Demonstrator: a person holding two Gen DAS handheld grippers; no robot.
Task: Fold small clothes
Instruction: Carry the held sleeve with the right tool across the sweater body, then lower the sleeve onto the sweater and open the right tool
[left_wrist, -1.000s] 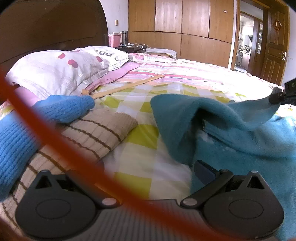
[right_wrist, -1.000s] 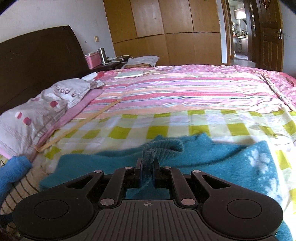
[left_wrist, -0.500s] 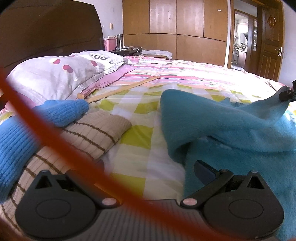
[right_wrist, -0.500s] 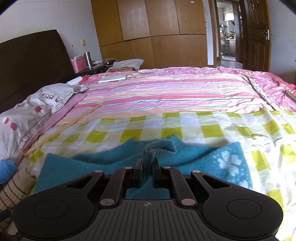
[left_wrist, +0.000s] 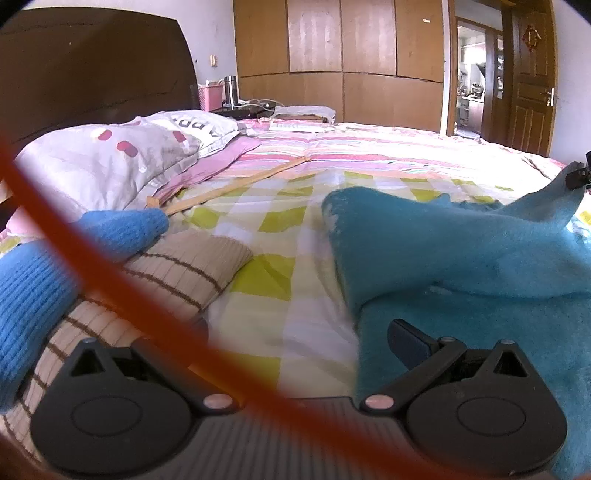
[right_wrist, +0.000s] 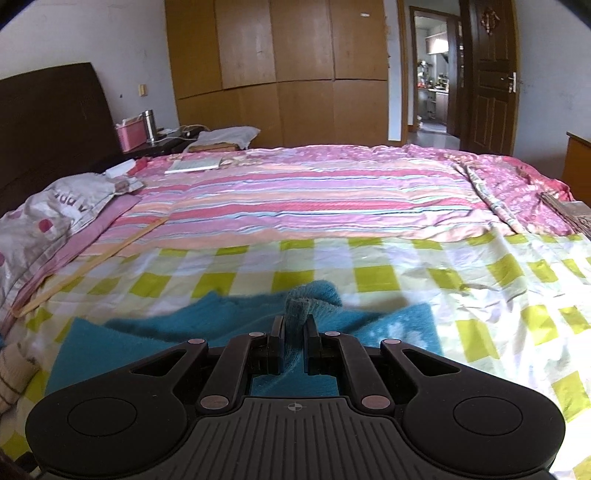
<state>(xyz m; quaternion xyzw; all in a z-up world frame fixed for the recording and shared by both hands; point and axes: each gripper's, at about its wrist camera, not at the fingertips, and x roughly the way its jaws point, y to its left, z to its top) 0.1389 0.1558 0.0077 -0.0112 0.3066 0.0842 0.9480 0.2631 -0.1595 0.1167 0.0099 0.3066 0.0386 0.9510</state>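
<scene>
A teal fleece garment lies on the checked bedsheet, partly lifted. My right gripper is shut on a bunched edge of the teal garment and holds it above the bed; its tip shows at the far right of the left wrist view. My left gripper is open, low over the sheet. Its right finger rests against the garment's near edge. Its left finger is hidden behind a blurred orange cable.
A folded beige striped garment and a blue knit one lie at the left. Pillows and a dark headboard stand beyond. A wooden stick lies on the sheet. A pink striped quilt covers the far bed.
My right gripper has pulled the held edge of the teal garment up and to the right, away from the pillows. The garment has stretched out. My left gripper stays open and low.
</scene>
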